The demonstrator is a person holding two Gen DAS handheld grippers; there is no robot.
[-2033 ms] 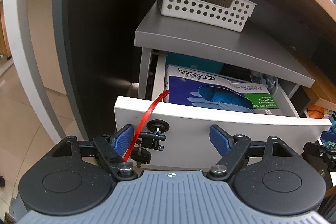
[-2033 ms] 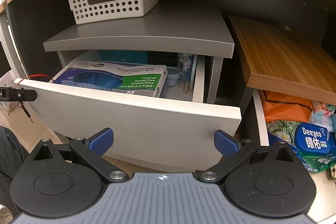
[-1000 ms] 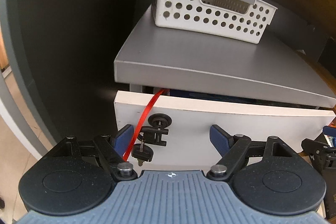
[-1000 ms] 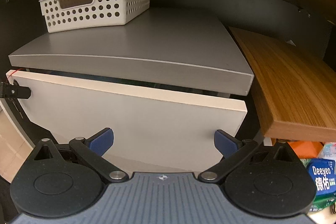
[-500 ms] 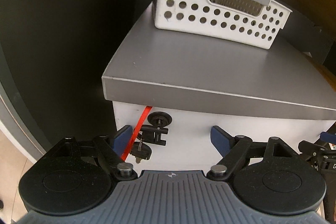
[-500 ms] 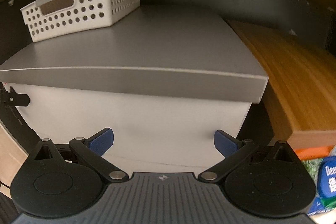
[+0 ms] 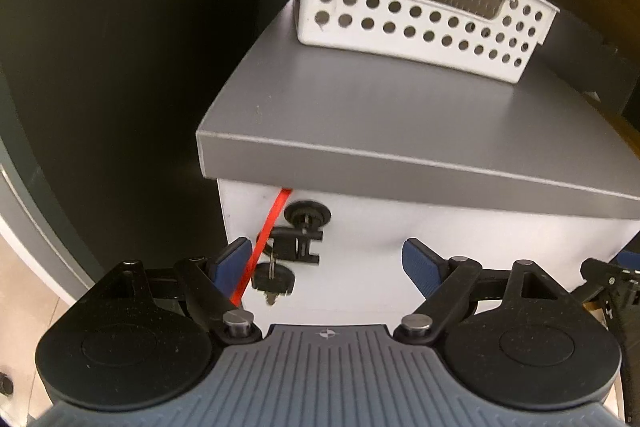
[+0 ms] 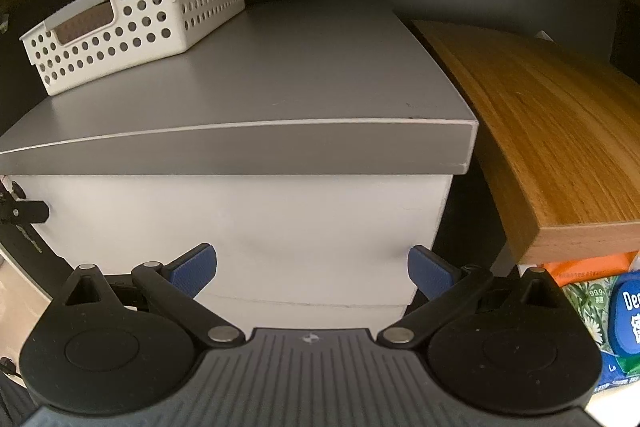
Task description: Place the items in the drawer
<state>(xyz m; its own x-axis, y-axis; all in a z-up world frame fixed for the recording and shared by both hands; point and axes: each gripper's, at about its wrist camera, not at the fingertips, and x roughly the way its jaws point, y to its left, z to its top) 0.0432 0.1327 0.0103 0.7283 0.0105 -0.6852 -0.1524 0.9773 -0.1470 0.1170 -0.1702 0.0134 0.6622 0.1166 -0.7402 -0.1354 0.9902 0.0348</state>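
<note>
The white drawer front [image 7: 440,227] [image 8: 248,227] sits flush under the grey cabinet top [image 7: 400,115] [image 8: 280,87], so its contents are hidden. A black lock with a key [image 7: 306,215] and a red ribbon [image 7: 268,227] hang at the front's left end. My left gripper [image 7: 326,265] is open, its blue fingertips [image 7: 230,263] close against the drawer front by the keys. My right gripper [image 8: 310,269] is open too, with its pads [image 8: 192,269] right at the front panel's right half. Nothing is held in either.
A white perforated basket [image 7: 420,11] [image 8: 132,23] stands on the cabinet top at the back left. A wooden shelf [image 8: 540,127] lies to the right, with wipe packs [image 8: 600,307] beneath it. A dark desk panel [image 7: 120,67] walls the left side.
The drawer, open with a glove box showing two seconds ago, has slid fully in. Both grippers moved forward with its front panel, staying open.
</note>
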